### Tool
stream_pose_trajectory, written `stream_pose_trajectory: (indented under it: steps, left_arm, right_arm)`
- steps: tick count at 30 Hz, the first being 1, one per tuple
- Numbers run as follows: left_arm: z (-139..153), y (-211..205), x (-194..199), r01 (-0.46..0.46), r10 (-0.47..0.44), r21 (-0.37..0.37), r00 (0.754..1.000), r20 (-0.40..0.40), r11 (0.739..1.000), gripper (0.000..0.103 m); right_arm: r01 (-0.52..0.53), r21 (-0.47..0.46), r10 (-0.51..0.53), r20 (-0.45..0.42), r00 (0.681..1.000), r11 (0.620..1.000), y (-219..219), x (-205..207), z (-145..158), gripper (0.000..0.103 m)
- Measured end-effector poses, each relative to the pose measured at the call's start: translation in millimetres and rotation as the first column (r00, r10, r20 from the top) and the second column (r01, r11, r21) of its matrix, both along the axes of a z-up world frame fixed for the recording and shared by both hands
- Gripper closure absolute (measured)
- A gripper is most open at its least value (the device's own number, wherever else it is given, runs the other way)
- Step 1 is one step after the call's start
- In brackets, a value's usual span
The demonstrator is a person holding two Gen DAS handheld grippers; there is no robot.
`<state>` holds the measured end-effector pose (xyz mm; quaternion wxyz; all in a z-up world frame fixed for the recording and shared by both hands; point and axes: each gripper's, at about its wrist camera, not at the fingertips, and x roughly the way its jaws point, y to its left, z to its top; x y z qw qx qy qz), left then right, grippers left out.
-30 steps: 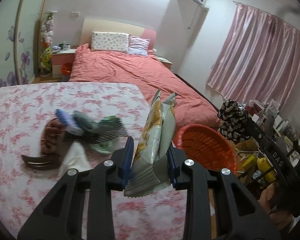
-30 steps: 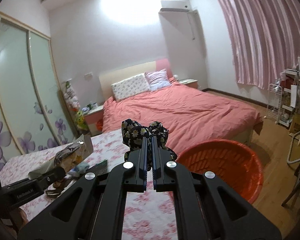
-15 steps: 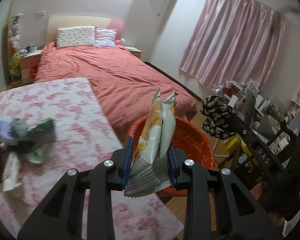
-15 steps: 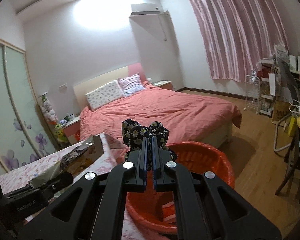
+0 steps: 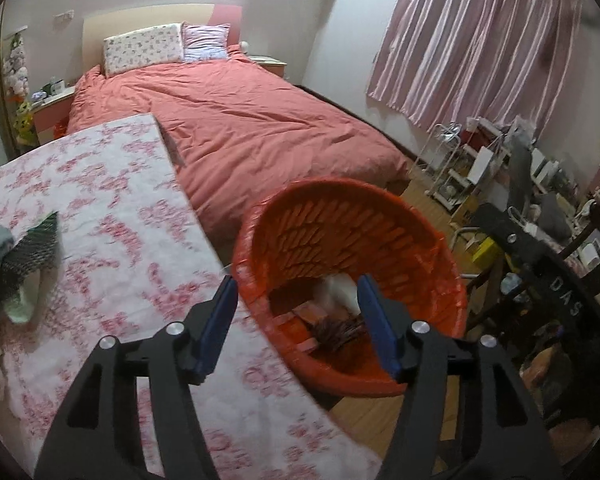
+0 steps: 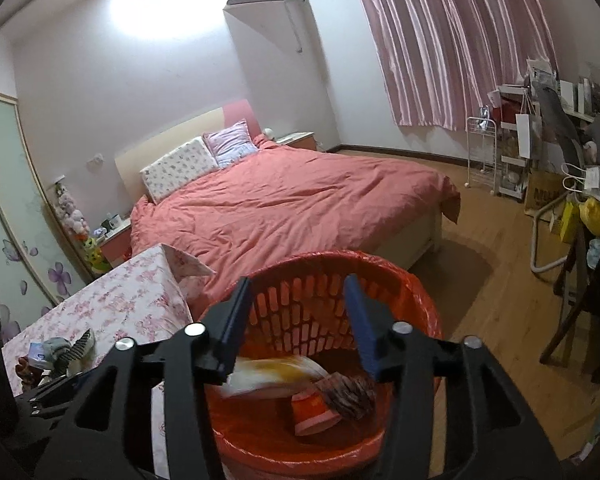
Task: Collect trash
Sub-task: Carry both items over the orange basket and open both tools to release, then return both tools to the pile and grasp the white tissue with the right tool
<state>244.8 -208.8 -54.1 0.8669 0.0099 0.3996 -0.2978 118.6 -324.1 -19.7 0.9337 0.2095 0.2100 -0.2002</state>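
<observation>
An orange plastic basket [image 5: 380, 216] lined with an orange bag stands beside the flowered table [image 5: 112, 248]; it also shows in the right wrist view [image 6: 412, 292]. My left gripper [image 5: 296, 292] is open and empty over the basket's near rim. My right gripper [image 6: 298, 292] is open and empty above the basket. Inside lie a yellow-white snack bag [image 6: 276, 376], blurred as if falling, an orange packet [image 6: 312, 408] and a brown wrapper [image 6: 348, 392]. More trash [image 5: 16, 260] lies in a heap at the table's left edge, also seen in the right wrist view [image 6: 60, 352].
A bed with a salmon cover [image 5: 260, 128] stands behind the table and basket. Pink curtains [image 5: 472, 40] hang at the right. A cluttered rack and chairs [image 6: 560, 184] fill the right side. Wooden floor [image 6: 480, 264] lies between bed and clutter.
Both grippers moved over the orange basket and opened. The left let go of the snack bags and the right let go of the black flowered cloth; the snack bag now drops into the basket.
</observation>
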Motion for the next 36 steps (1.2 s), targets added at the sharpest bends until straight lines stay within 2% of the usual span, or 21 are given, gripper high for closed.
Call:
stream_pose_trajectory:
  steps: [5,14,21,26,29,33,36]
  left_arm:
    - [8,29,-6,-0.051,0.049,0.044,0.998,0.049,0.998,0.028]
    - [21,98,-17,-0.149,0.145,0.056,0.987,0.072,0.987,0.027]
    - [33,166,-23,-0.260,0.254,0.045,0.962,0.100,0.965,0.027]
    - [39,223,-32,-0.363,0.356,0.041,0.926,0.129,0.931,0.024]
    - [38,261,-34,-0.443,0.432,0.051,0.890,0.143,0.895,0.023]
    - [31,311,-35,-0.557,0.543,0.081,0.827,0.149,0.826,0.023]
    - [25,339,-37,-0.601,0.589,0.083,0.797,0.134,0.795,0.023]
  right_arm:
    - [0.003,-0.027,-0.003,-0.009,1.000,1.000,5,0,8,0.036]
    - [-0.089,-0.057,0.087,-0.042,0.995,0.994,48,13,14,0.034]
    - [-0.197,-0.077,0.193,-0.059,0.979,0.977,92,20,19,0.034]
    - [-0.307,-0.079,0.302,-0.077,0.950,0.948,136,28,22,0.033]
    - [-0.380,-0.079,0.373,-0.089,0.923,0.922,164,32,23,0.030]
    - [-0.489,-0.072,0.481,-0.112,0.870,0.869,210,40,23,0.027]
    - [-0.544,-0.068,0.532,-0.134,0.836,0.837,237,48,20,0.025]
